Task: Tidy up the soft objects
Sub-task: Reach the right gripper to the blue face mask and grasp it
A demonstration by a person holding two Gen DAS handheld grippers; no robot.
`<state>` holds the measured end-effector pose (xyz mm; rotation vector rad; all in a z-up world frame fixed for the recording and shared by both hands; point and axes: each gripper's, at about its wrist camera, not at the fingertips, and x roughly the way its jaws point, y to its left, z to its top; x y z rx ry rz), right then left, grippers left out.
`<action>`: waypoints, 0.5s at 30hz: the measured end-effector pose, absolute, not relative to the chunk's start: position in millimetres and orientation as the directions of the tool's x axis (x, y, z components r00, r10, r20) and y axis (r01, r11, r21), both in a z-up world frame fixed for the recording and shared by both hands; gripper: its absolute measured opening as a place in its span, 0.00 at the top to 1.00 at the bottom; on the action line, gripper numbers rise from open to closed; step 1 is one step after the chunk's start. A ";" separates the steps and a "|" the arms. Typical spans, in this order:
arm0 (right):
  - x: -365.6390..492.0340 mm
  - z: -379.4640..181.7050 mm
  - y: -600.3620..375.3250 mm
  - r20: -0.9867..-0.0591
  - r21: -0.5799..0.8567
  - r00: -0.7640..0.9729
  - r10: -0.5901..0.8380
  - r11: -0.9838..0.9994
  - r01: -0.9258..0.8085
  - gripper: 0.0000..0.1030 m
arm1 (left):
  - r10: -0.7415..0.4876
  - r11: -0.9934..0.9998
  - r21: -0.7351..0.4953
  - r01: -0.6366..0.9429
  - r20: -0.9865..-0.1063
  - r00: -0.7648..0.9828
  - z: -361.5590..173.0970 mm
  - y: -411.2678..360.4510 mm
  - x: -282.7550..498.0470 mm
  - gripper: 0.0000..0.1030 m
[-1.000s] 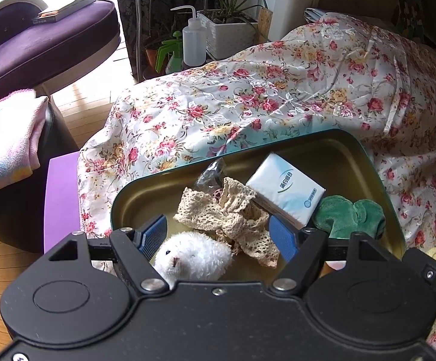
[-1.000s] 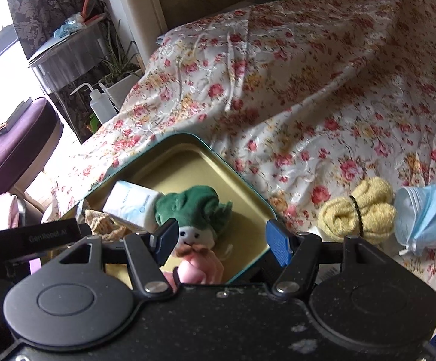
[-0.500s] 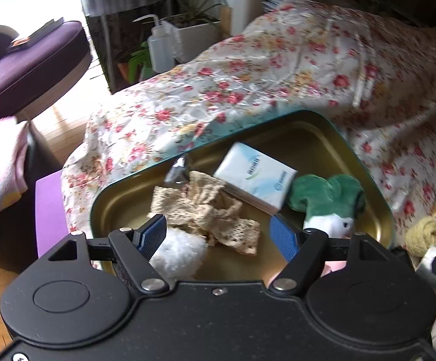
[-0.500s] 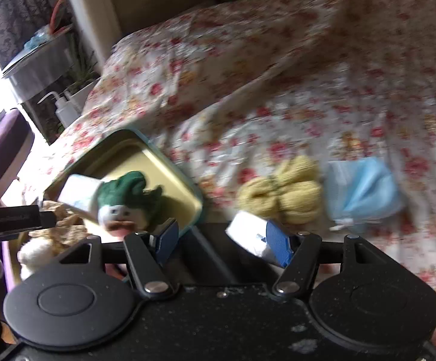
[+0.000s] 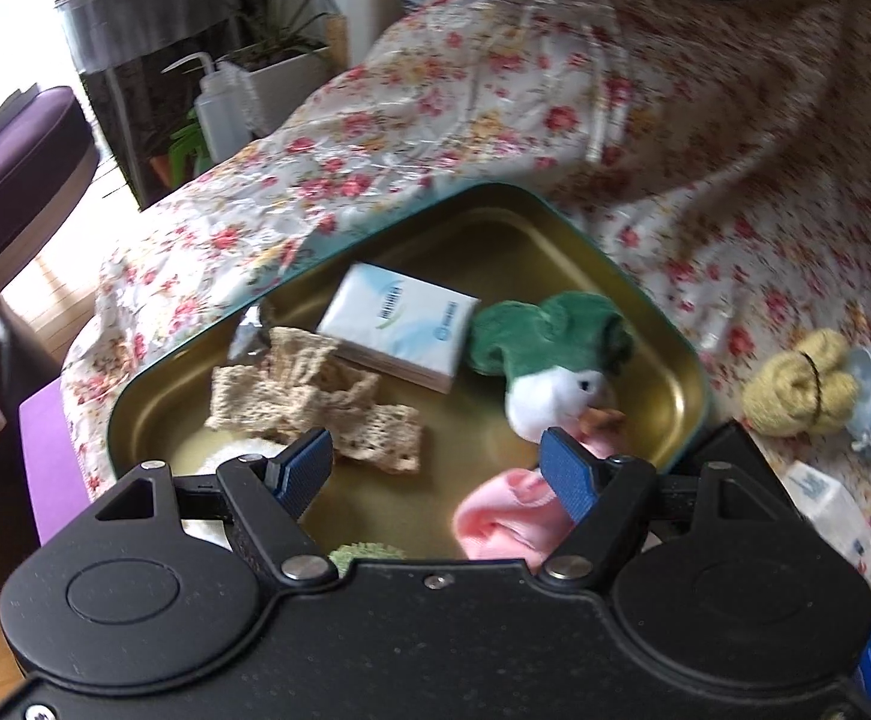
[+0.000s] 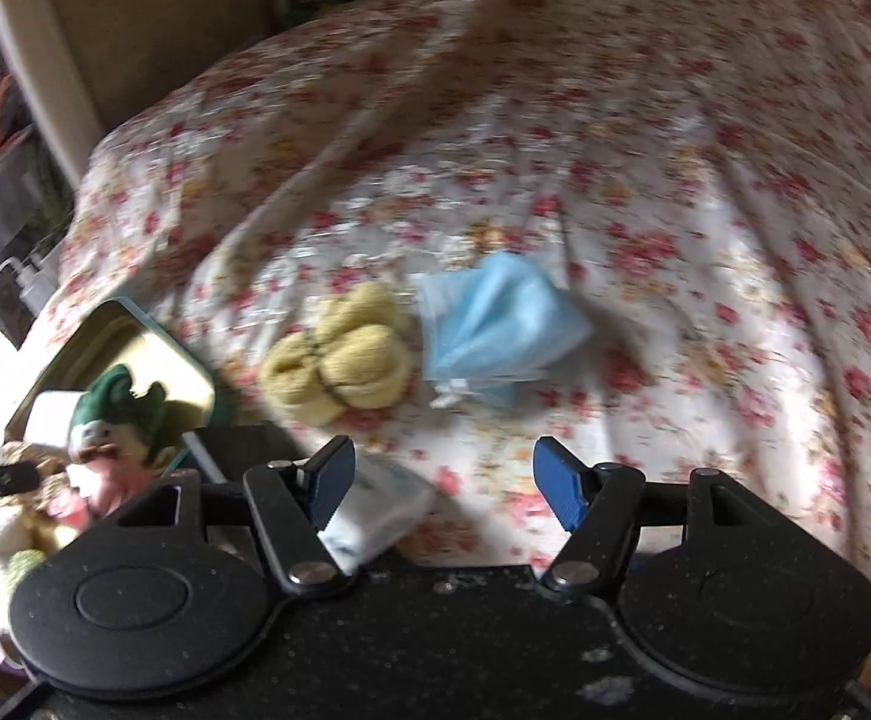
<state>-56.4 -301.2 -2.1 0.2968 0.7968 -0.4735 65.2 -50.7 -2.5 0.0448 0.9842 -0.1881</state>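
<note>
The yellow sock bundle [image 6: 339, 357] is seen at eleven o'clock from the right gripper [image 6: 442, 480] — nearer this hand, jaws spread, nothing pinched.

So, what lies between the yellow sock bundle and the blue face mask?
Nothing; in the right wrist view the sock bundle and face mask lie side by side on the flowered cloth.

The white rectangular tissue pack [image 5: 400, 331] in the gold metal tin [image 5: 684, 387] carries a blue-green logo and print, too blurred to read; nothing else legible.
</note>
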 end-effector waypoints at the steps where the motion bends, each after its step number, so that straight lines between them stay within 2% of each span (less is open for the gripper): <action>1: -58.6 -3.7 -305.7 -0.739 0.074 0.598 -0.310 0.846 0.529 0.35 | -0.152 0.979 -0.053 0.195 -0.832 0.534 -2.4 -53.0 63.4 0.30; 7: -57.2 -12.4 -319.9 -0.711 0.038 0.585 -0.389 0.811 0.584 0.28 | -0.212 0.954 -0.060 0.295 -0.830 0.515 -2.2 -69.4 52.9 0.30; 11: -50.4 -20.1 -323.9 -0.704 0.054 0.595 -0.388 0.806 0.590 0.26 | -0.244 0.935 -0.064 0.348 -0.828 0.504 -1.5 -77.2 47.8 0.30; 14: -45.9 -23.3 -325.5 -0.684 0.064 0.611 -0.398 0.802 0.594 0.20 | -0.267 0.924 -0.075 0.376 -0.828 0.493 -1.7 -80.5 45.5 0.30; 15: -43.9 -24.0 -326.0 -0.674 0.065 0.619 -0.403 0.803 0.593 0.14 | -0.271 0.921 -0.075 0.382 -0.828 0.491 -1.8 -81.8 44.7 0.30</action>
